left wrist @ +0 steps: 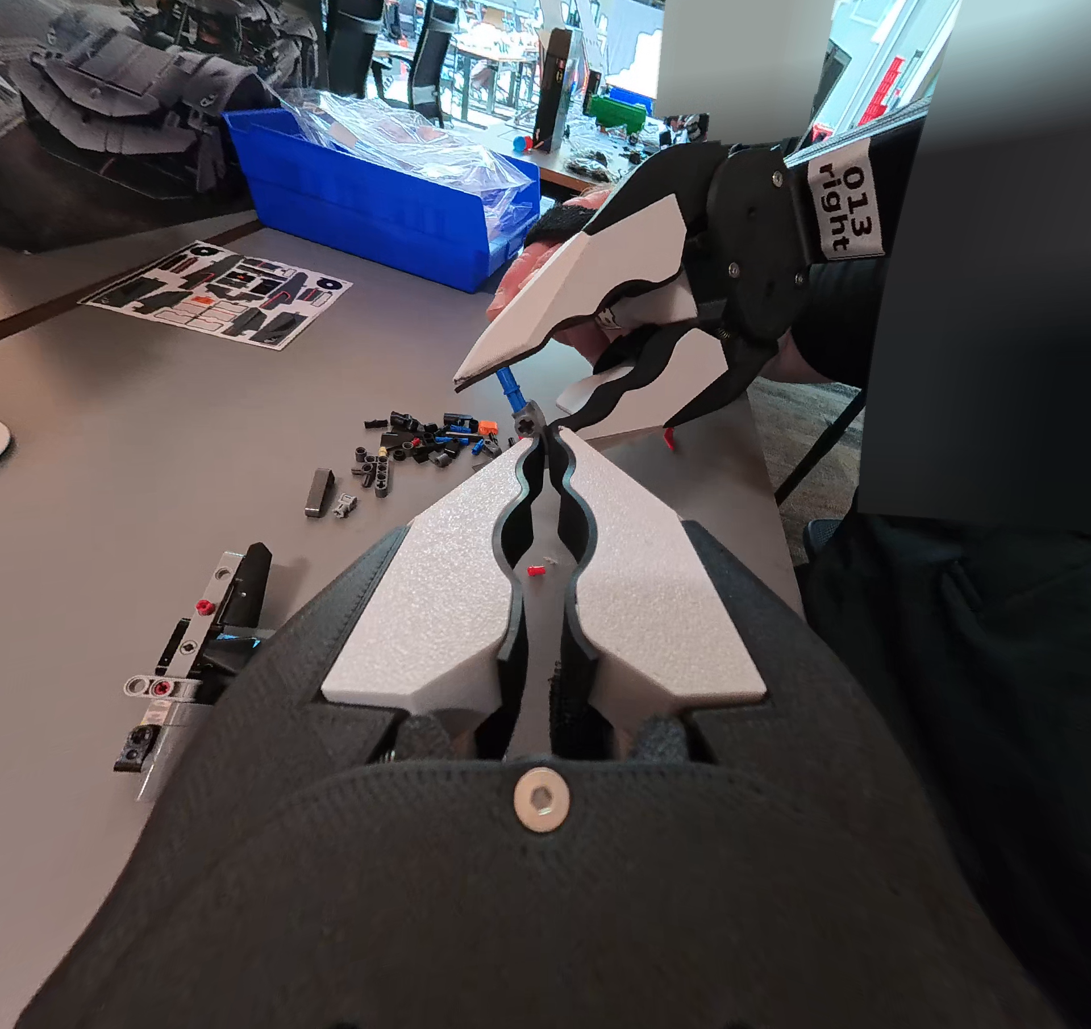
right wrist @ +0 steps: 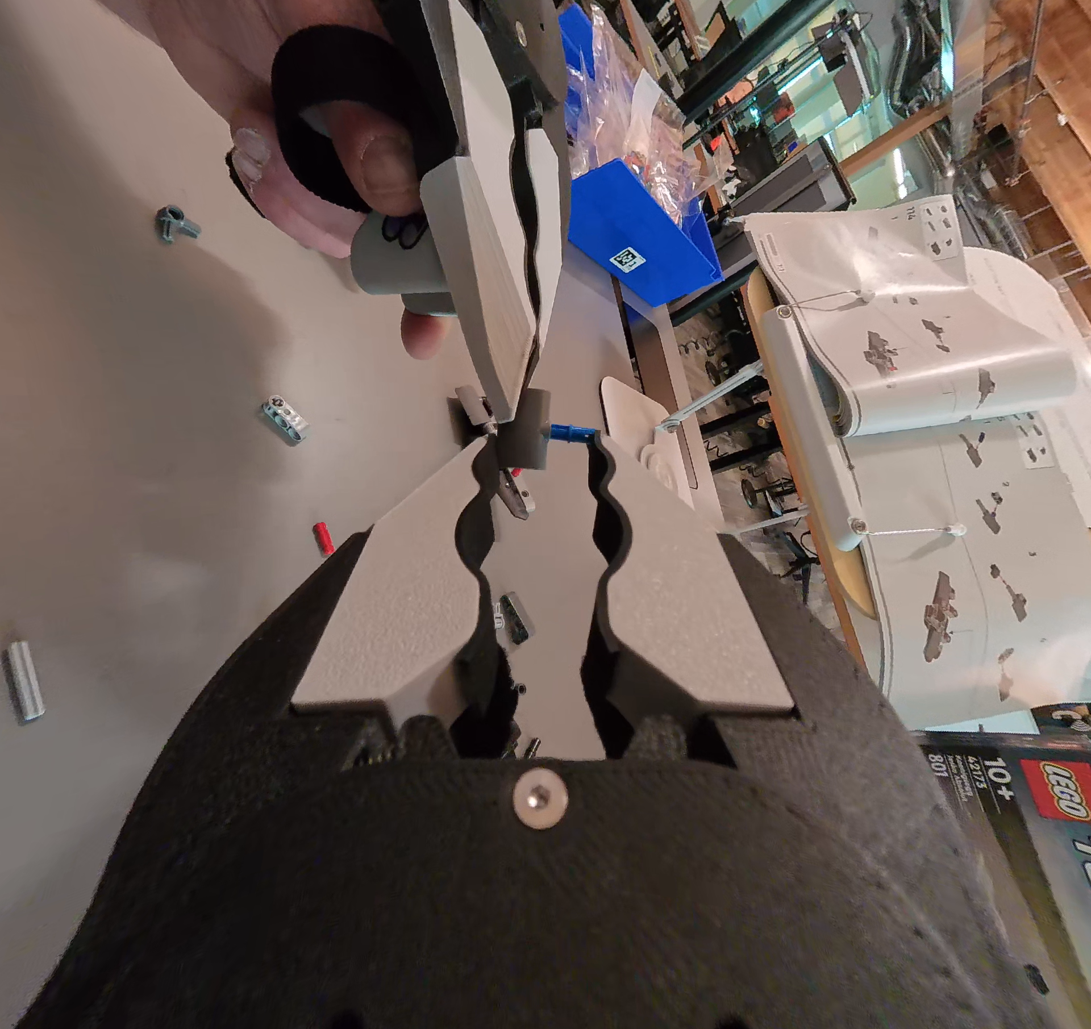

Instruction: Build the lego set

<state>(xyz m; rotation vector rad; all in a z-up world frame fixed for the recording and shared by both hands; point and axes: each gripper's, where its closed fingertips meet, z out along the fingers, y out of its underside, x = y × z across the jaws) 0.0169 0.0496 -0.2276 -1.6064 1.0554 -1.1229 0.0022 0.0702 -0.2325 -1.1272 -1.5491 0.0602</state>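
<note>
left claw [left wrist: 543, 440] pinched tight on grey connector [left wrist: 527, 421], held above surface [left wrist: 147, 469] | right claw [right wrist: 540, 446] spread, jaws bracketing connector + blue pin [right wrist: 570, 433], one tip on pin's end | pin seated in connector | loose parts pile [left wrist: 425, 446] just beyond | blue bin [left wrist: 378, 204] further back

**What the views hide**

The partial assembly [left wrist: 189, 670] at lower left of the left wrist view disappears behind the left gripper's body. The loose pieces [left wrist: 425, 446] at mid-frame are too small to identify. The box [right wrist: 1015, 823] is cut by the right wrist view's right edge.
</note>
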